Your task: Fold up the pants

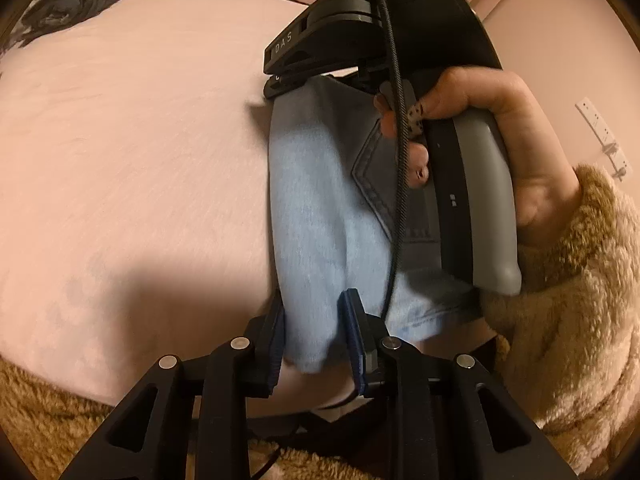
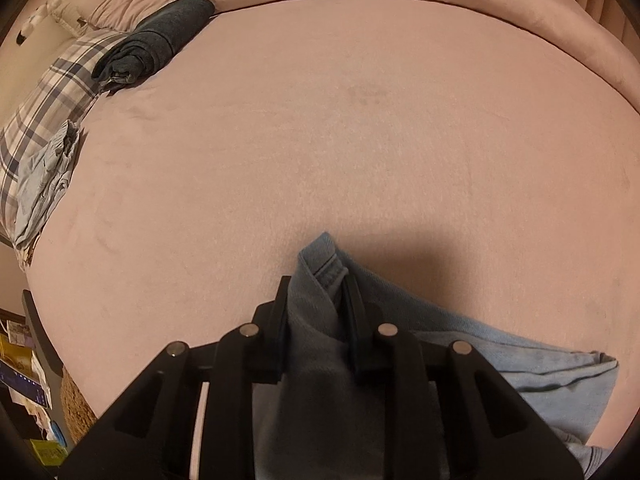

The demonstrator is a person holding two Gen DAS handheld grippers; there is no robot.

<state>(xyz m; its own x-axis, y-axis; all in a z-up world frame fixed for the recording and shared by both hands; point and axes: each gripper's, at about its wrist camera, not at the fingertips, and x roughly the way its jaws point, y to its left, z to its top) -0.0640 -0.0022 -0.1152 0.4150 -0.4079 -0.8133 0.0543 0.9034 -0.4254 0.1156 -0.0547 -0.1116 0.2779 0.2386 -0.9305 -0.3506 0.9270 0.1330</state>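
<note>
**Both Tongs Clamped on Denim: Fold in Progress**

While both tongs grip the pants, the garment spans between them above the pink bed (image 2: 360,140). The left tongs (image 1: 318,336) are clenched on a thick fold of the light blue pants (image 1: 312,208), with cloth filling the gap between the pads. The right tongs (image 2: 316,312) are clenched on a bunched edge with a stitched seam, which protrudes just beyond the fingertips. In the left wrist view, the right tongs' body lies directly ahead, held by the person's right hand (image 1: 500,132) in a fuzzy sleeve (image 1: 572,300). A back pocket (image 1: 380,176) shows just beside that hand.

Hazards from this state:

- Slippage. The right tongs hold a gathered edge near the fingertips. Tension between the two grips could pull the seam out.
- Uneven fold. The cloth to the right of the right tongs lies wrinkled on the bed. Lowering without tension would probably trap these creases.
- Layer separation. How many layers each grip holds cannot be told. An inner layer could drop free.
- Cable snag. The black cable (image 1: 400,160) hangs across the denim, ahead of the left tongs, and could catch the cloth.

Containers: none is visible. Far ahead and left of the right tongs, a dark rolled garment (image 2: 160,36) and a pale blue garment (image 2: 44,184) rest beside a plaid pillow (image 2: 48,96).
</note>
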